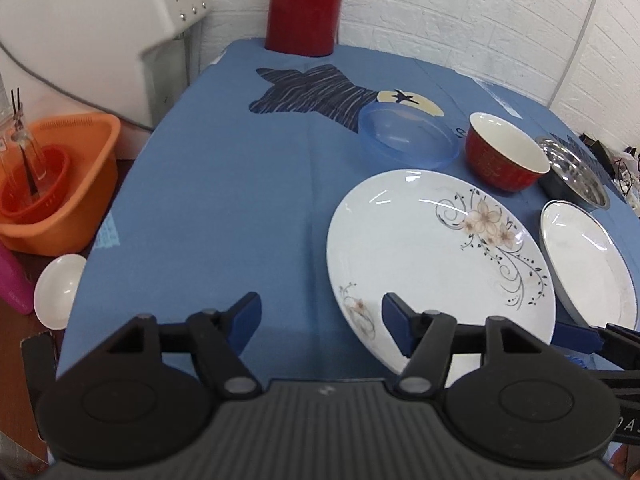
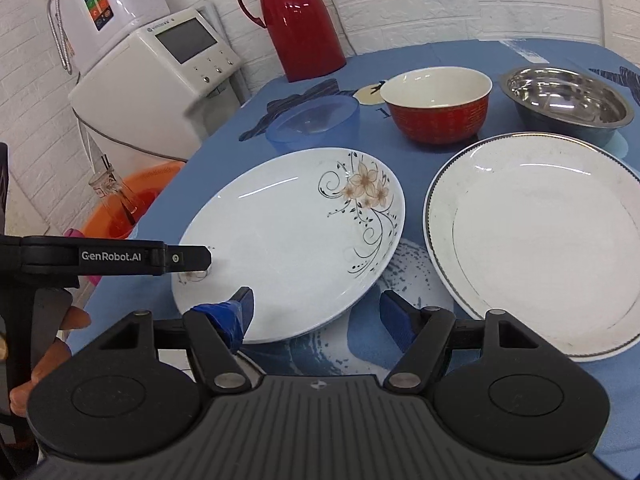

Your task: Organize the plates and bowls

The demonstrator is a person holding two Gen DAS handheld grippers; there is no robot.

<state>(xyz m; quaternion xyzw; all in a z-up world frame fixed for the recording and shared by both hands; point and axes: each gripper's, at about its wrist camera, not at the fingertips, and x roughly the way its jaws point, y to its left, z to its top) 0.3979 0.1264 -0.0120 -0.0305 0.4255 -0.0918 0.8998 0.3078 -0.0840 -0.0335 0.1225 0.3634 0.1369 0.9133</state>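
Hovering low over the near edge of the blue tablecloth (image 1: 224, 200), both grippers have their jaws spread and hold nothing. The left gripper (image 1: 320, 322) sits with one blue finger above the near rim of the flowered plate (image 1: 420, 256) and the other over bare cloth; the right gripper (image 2: 316, 314) is just beside the same plate's near edge, its left finger over the rim.

That plate lies flat on the cloth, with the plain white plate (image 2: 536, 240) close to its right, the two apart. Behind them stand a clear blue bowl (image 2: 316, 124), a red bowl (image 2: 436, 108) and a steel bowl (image 2: 568, 104), with a red jug (image 2: 300, 20) at the back.

The main risk, as I judge it, is the grip on the flowered plate. Its rim lies flush on the cloth, so a finger must slide beneath it; pushing instead of sliding would shove the plate toward the blue bowl or bunch the cloth. Glazed china pinched only at one edge may tip and slip out under its own weight. With both tools crowded at one rim, they may also knock each other. If it is stacked on the white plate, setting it down off-centre could chip a rim or leave the pile rocking. An orange basin (image 1: 64, 184) sits beyond the table's left edge, where a slipped plate could fall.
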